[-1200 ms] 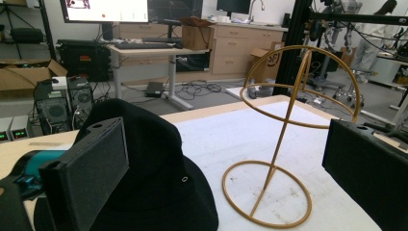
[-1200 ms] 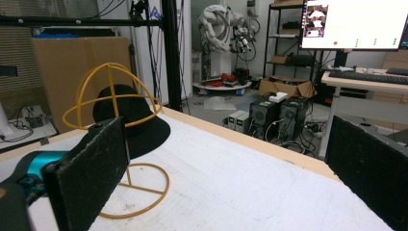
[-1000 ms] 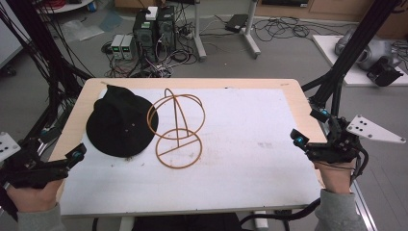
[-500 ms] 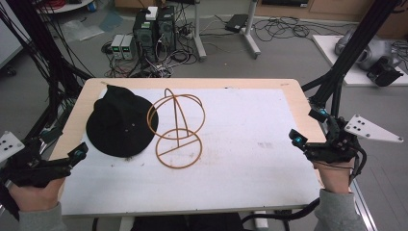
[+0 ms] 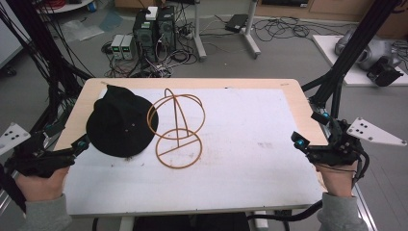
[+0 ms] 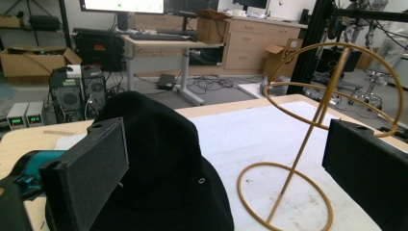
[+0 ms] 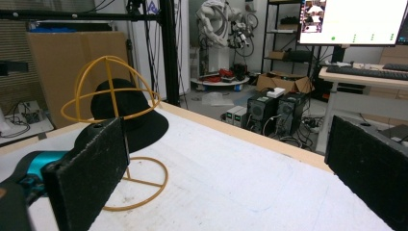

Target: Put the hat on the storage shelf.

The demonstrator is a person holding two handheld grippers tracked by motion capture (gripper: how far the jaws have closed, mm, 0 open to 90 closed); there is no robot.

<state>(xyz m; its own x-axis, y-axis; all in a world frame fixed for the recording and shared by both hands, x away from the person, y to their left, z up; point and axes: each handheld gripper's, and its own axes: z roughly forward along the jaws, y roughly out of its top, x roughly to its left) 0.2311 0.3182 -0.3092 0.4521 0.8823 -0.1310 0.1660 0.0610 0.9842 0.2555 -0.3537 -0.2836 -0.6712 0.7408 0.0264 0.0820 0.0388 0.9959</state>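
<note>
Lab room with cabled floor, two computer towers (image 5: 155, 29) at twelve o'clock beyond a wooden table (image 5: 298, 103) under a white sheet. On the sheet, at ten o'clock from table centre, a black hat (image 5: 118, 126) lying flat on its brim, crown up; just beside it toward three o'clock, a wire stand (image 5: 176, 126), base ring on the sheet, stem leaning, globe cage on top, bare and seemingly waiting for the hat. Brim edge meeting the cage in the high view; touching or merely overlapping, hard to tell. Left gripper (image 5: 72, 147) at eight o'clock, jaws wide apart, holding nothing, aimed at the near brim, probably set for a pinch on the hat's edge. Right gripper (image 5: 310, 130) at four o'clock, well apart from both things, jaws likewise spread and holding nothing, parked at the table edge, perhaps ready to steady the stand. Nothing between left gripper and hat; for the right, open sheet up to the base ring. Likely snag: light stand tipping once the hat comes down on it.
</note>
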